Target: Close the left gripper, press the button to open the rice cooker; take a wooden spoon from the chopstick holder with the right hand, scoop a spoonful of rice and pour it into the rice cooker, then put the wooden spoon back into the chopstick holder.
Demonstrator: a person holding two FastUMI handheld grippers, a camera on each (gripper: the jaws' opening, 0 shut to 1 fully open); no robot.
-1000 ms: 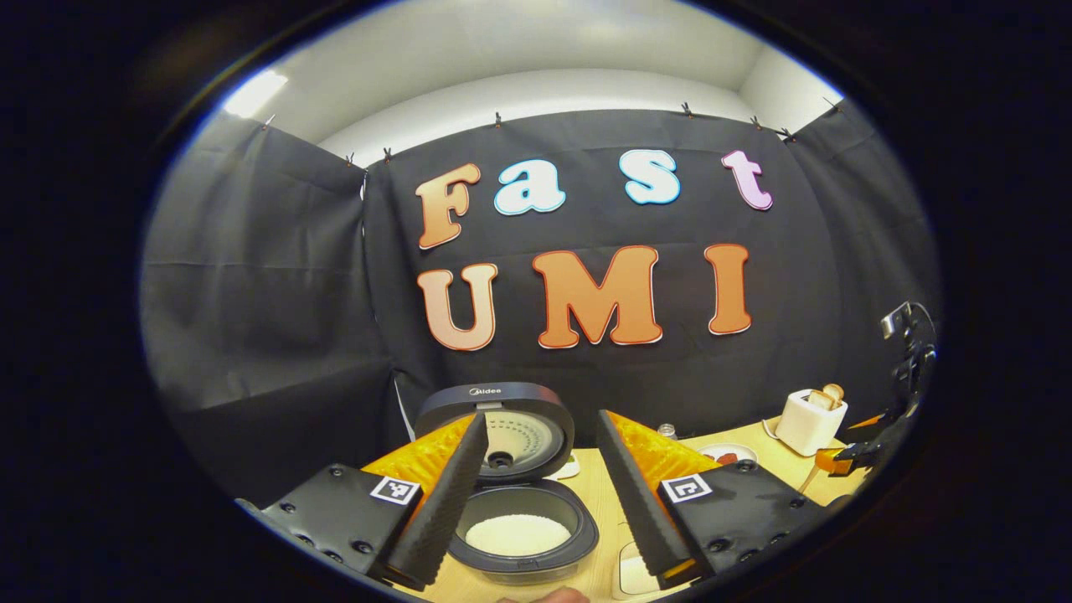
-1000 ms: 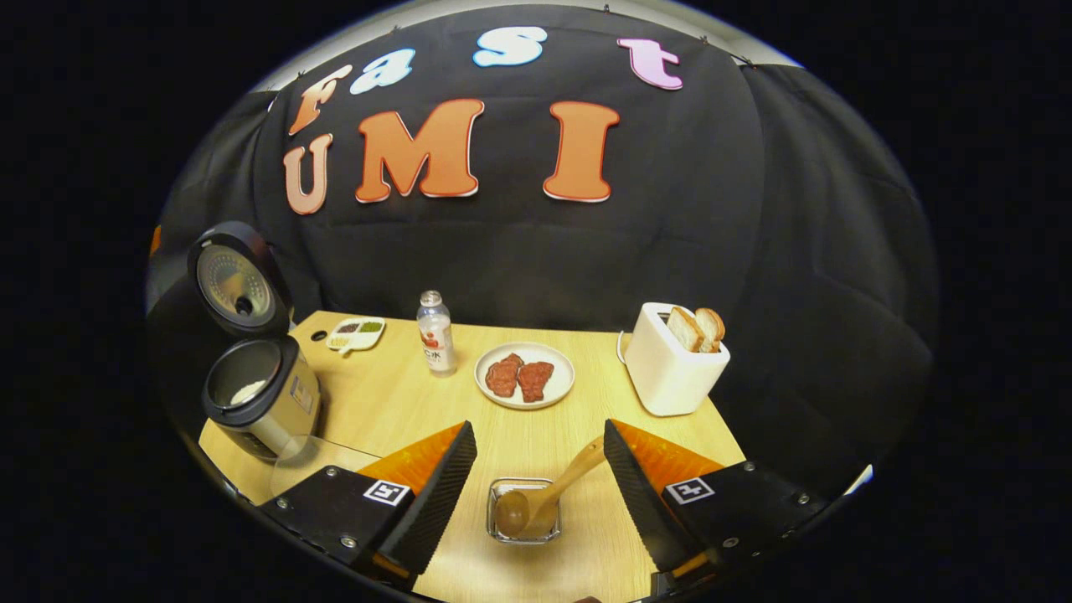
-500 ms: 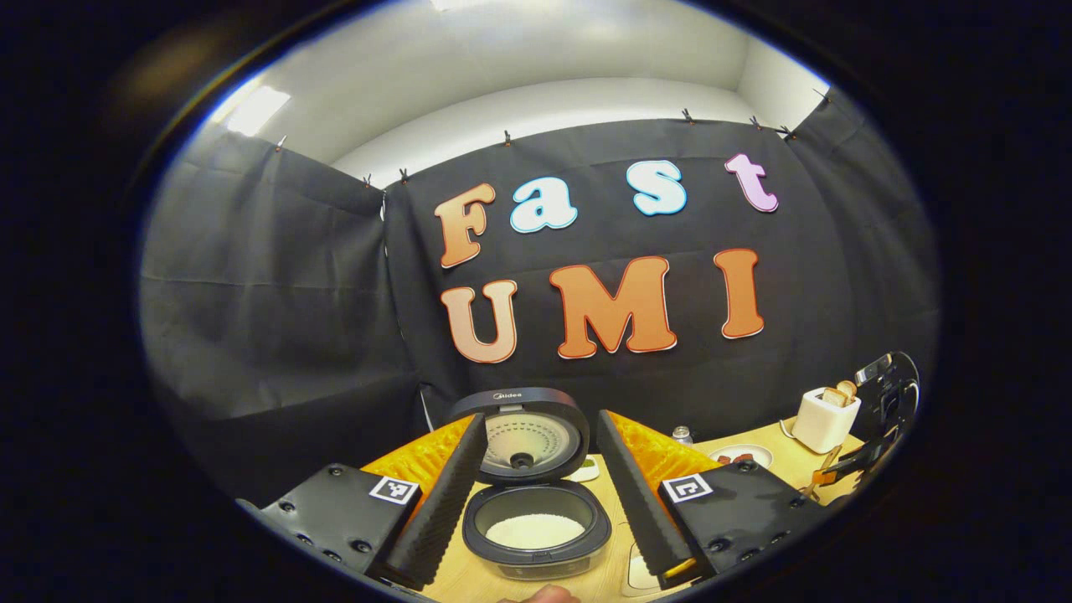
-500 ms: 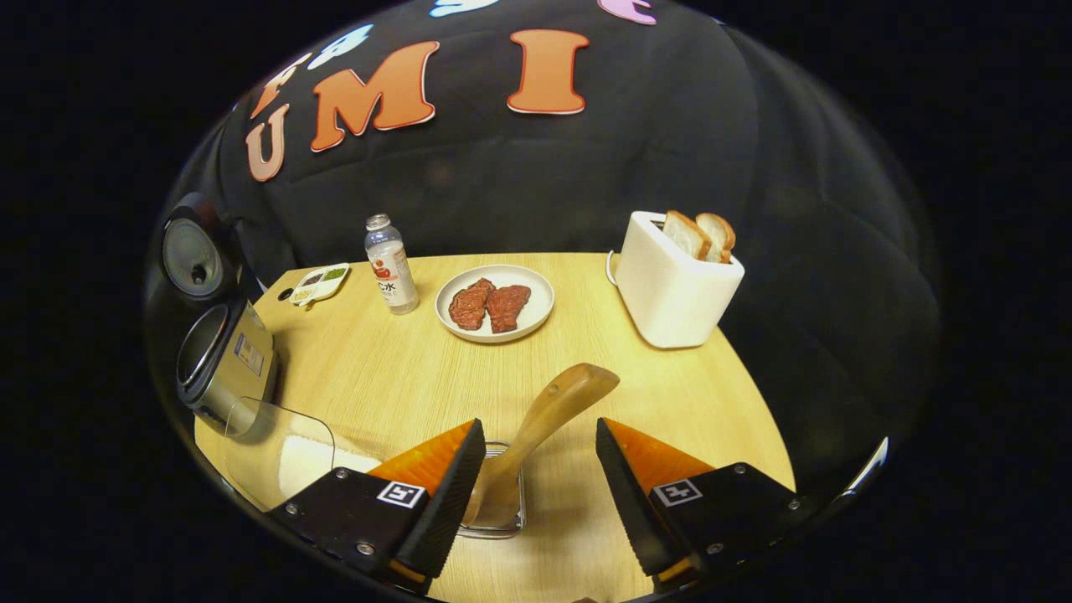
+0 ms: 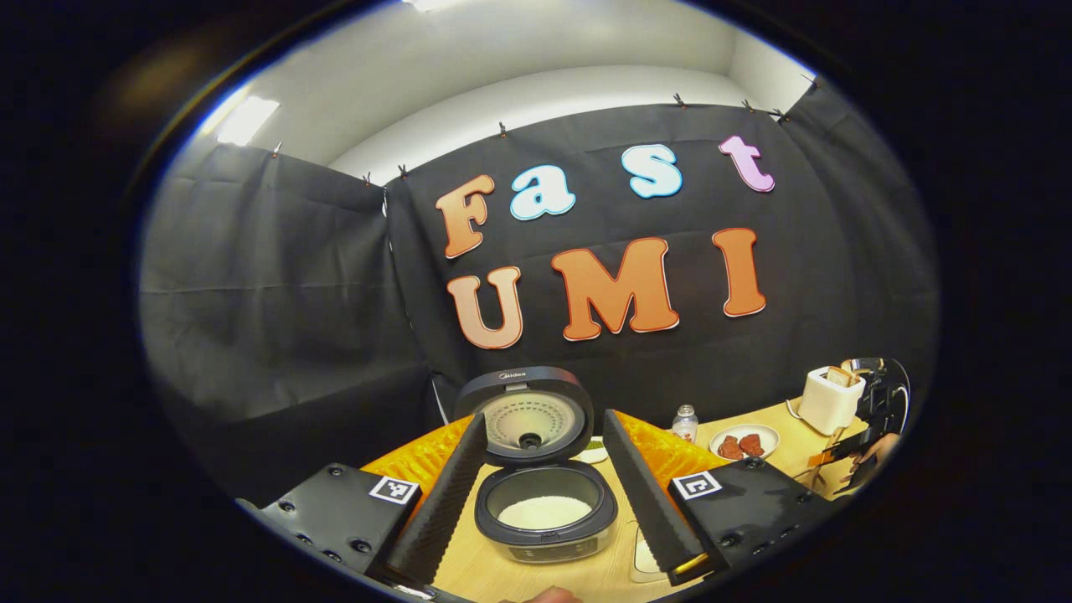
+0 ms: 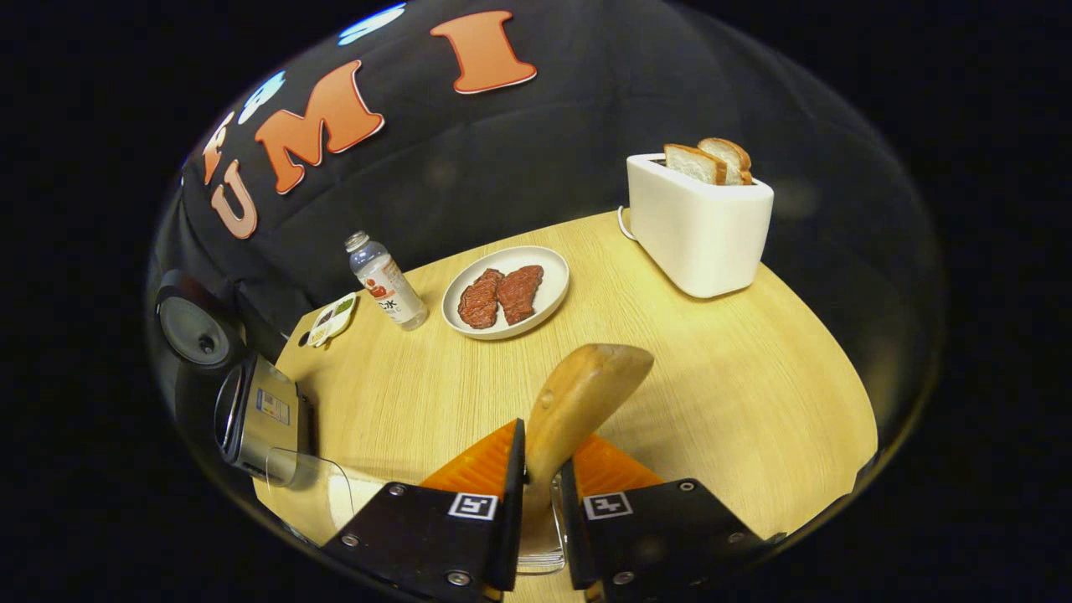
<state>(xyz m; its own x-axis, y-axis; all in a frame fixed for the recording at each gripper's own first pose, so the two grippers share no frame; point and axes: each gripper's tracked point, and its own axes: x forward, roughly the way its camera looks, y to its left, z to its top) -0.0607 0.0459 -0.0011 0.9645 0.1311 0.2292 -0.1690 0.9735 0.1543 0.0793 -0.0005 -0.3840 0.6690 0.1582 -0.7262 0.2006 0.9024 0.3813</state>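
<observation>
1. Surface (image 6: pixel 712 377): pale wood, carrying everything; in the right gripper view it runs from 9 o'clock round to 3 o'clock.
2. Cooker (image 5: pixel 546 511): lid up, rice in the pot, so the button step looks done. In the left gripper view it sits at 6 o'clock between the spread fingers of the left gripper (image 5: pixel 543 494), which hold nothing.
3. Toaster (image 6: pixel 699 226): at 1 o'clock in the right gripper view, two slices standing in it, well apart from the work.
4. Plate (image 6: pixel 548 289): two pieces of meat on it, near 12 o'clock; a bottle (image 6: pixel 385 280) lies just beside it at 11.
5. Rice container (image 6: pixel 314 486): clear, at 8 o'clock in the right gripper view, next to the cooker there.
6. Spoon (image 6: pixel 578 402): handle rises from 6 o'clock, pinched between the fingers of the right gripper (image 6: pixel 538 477); its bowl sits low in the holder (image 6: pixel 536 553) at the bottom edge.
7. Step in hand, as I judge it: taking the spoon. Next calls for a straight lift clear of the holder, then a swing toward 8 o'clock to scoop rice.
</observation>
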